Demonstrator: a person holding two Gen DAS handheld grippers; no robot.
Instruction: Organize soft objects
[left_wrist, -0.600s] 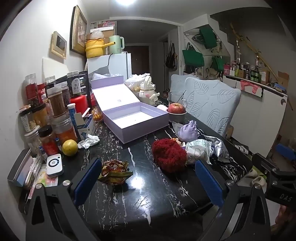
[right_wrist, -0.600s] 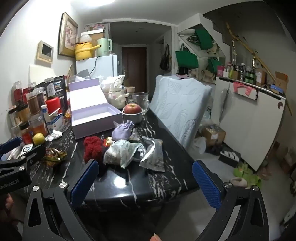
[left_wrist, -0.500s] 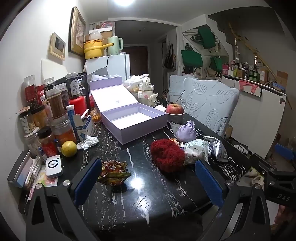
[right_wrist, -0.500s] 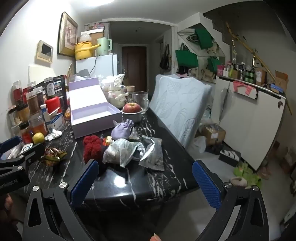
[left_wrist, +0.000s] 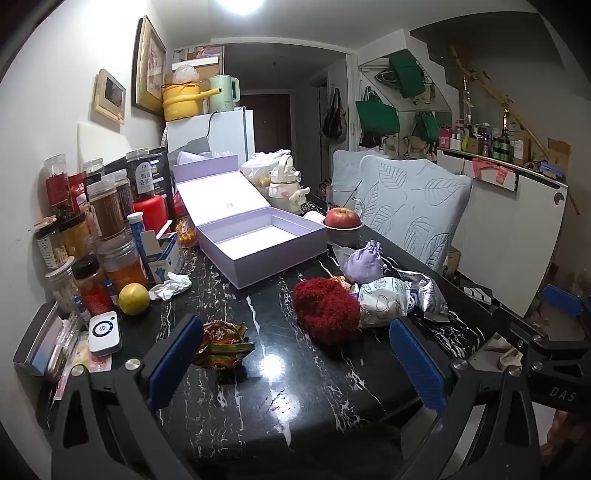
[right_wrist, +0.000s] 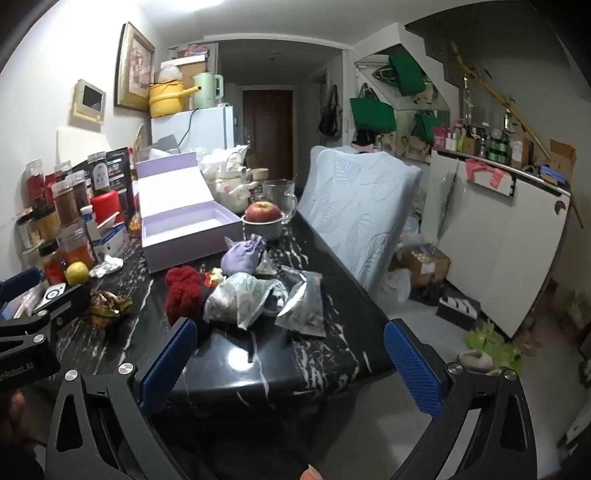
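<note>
Both grippers hang over the near edge of one black marble table (left_wrist: 266, 373), jaws spread wide and holding nothing. Left gripper (left_wrist: 295, 362): its two blue pads frame the near tabletop. Right gripper (right_wrist: 291, 365): it sits at the table's right corner, with floor showing past its right pad.

Ahead of the left gripper, toward its left pad, one lilac box (left_wrist: 258, 240) stands with its lid tipped back and its tray showing only its white bottom. Two leaf-pattern cushions (left_wrist: 410, 210) stand upright beyond the table's right edge.

Soft items, counted: one red fuzzy ball (left_wrist: 325, 310) just ahead of the right pad of the left gripper; one white printed pouch (left_wrist: 384, 301) touching the ball's right side; one lilac drawstring pouch (left_wrist: 364, 260) just behind both. One silver foil bag (right_wrist: 303, 306) lies right of the white pouch.

One crumpled wrapper (left_wrist: 221, 343) lies just beside the left pad of the left gripper. One apple (left_wrist: 341, 218) sits in one bowl (left_wrist: 345, 236) right of the box. One lemon (left_wrist: 133, 298) lies far left, beside the jars.
</note>
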